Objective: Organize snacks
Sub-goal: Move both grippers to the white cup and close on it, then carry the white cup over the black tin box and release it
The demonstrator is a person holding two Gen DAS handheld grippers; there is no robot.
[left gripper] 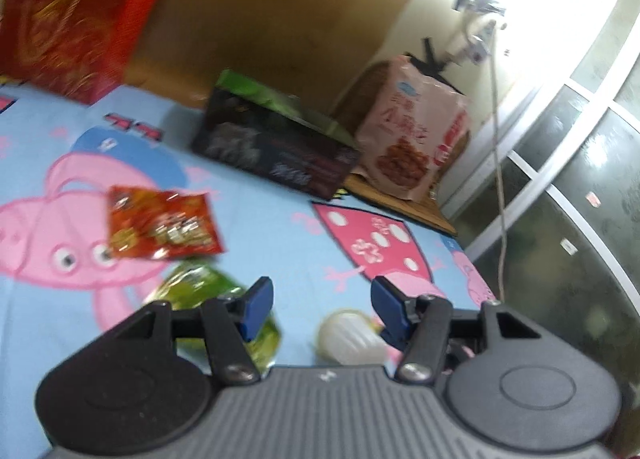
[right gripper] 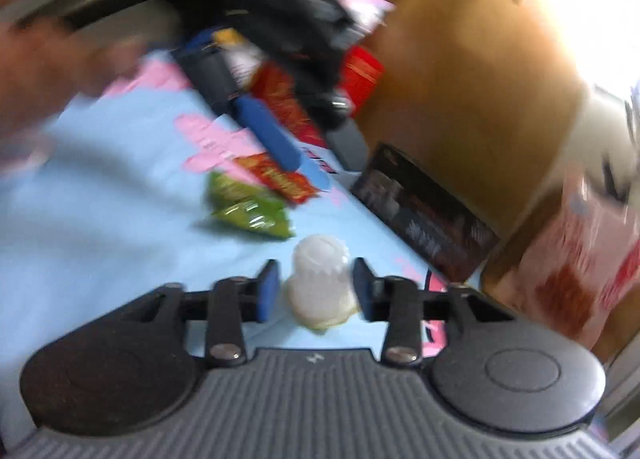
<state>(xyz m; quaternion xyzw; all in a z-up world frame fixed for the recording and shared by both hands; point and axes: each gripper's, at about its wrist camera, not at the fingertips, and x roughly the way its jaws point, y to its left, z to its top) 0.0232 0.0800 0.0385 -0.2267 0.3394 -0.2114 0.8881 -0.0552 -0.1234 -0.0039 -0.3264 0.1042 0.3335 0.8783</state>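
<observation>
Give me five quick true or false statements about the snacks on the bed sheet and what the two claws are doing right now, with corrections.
1. The right claw straddles the white jelly cup. True.
2. The left claw is shut on the red snack packet. False: it is open and holds nothing.
3. The green packet lies next to the red snack packet. True.
4. The dark box stands on top of the jelly cup. False: it sits on the sheet, farther back.
5. The pink snack bag stands beside the dark box. True.

Motion blur leaves the print on the pink snack bag (left gripper: 414, 139) and black box (left gripper: 276, 147) unreadable.
</observation>
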